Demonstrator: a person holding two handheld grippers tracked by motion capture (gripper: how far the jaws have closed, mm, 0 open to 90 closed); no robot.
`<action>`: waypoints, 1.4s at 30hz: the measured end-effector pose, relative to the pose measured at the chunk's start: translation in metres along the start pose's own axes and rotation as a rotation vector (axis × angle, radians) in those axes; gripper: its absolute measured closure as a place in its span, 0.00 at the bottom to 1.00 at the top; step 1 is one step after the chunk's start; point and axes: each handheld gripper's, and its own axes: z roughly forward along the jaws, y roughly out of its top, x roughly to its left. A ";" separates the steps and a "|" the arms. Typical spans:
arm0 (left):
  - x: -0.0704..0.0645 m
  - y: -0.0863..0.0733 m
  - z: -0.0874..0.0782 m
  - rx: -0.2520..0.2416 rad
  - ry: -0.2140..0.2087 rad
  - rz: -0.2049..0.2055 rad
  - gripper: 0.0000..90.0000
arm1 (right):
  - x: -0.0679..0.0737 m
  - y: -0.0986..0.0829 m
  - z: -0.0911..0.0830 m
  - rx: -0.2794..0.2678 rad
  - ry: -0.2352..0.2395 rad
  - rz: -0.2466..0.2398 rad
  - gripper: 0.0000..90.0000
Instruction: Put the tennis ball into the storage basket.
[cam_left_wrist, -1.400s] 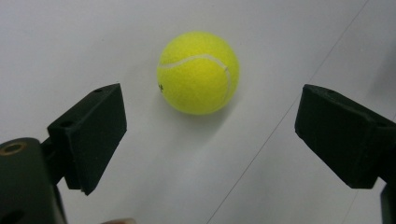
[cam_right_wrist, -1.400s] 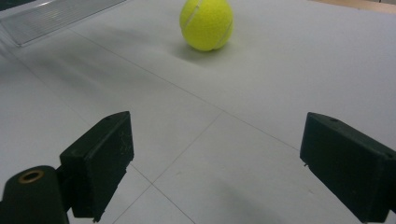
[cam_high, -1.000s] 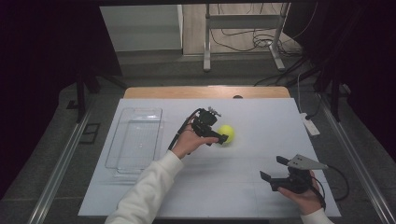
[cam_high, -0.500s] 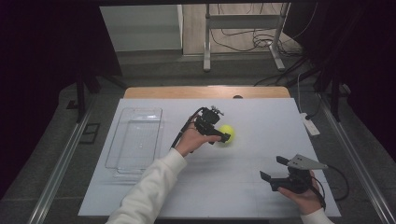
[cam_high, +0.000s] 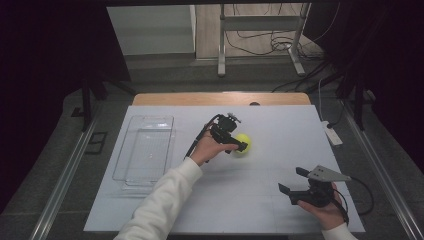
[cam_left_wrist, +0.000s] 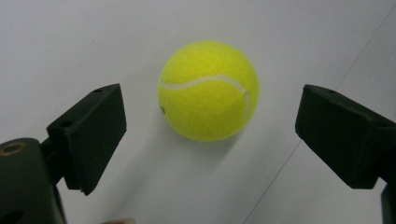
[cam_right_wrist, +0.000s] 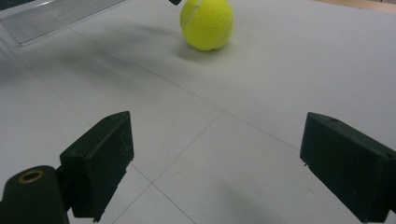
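Reach was the step in hand: the left gripper (cam_high: 239, 145) hung over the fuzzy yellow-green tennis ball (cam_high: 243, 144), which sat on the white table sheet (cam_high: 240, 200) a little far of centre, right of the clear plastic tray (cam_high: 145, 152). In the left gripper view the ball (cam_left_wrist: 208, 90) lay between the two black jaws, which stood wide apart with bare sheet showing on either side, nothing gripped. By my reading, the next move called for lowering until the pads flanked the ball's middle, then closing squarely so that the round felt did not squirt out. The right gripper (cam_high: 295, 186) rested near the right front corner, jaws apart and empty, well apart from the ball (cam_right_wrist: 207, 23). Against the frames of a second and half a second ago, little differed: the left hand sat in much the same place over the ball, and the right gripper had not shifted
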 end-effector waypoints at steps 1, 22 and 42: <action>0.000 0.000 0.001 0.001 -0.001 0.001 0.11 | 0.000 0.000 0.000 0.000 0.000 0.001 0.11; 0.001 0.012 0.022 0.033 -0.011 -0.004 0.10 | -0.001 -0.001 0.000 0.001 0.001 0.005 0.11; 0.001 0.012 0.042 0.069 -0.023 -0.012 0.10 | -0.002 -0.001 0.000 0.001 -0.002 0.006 0.11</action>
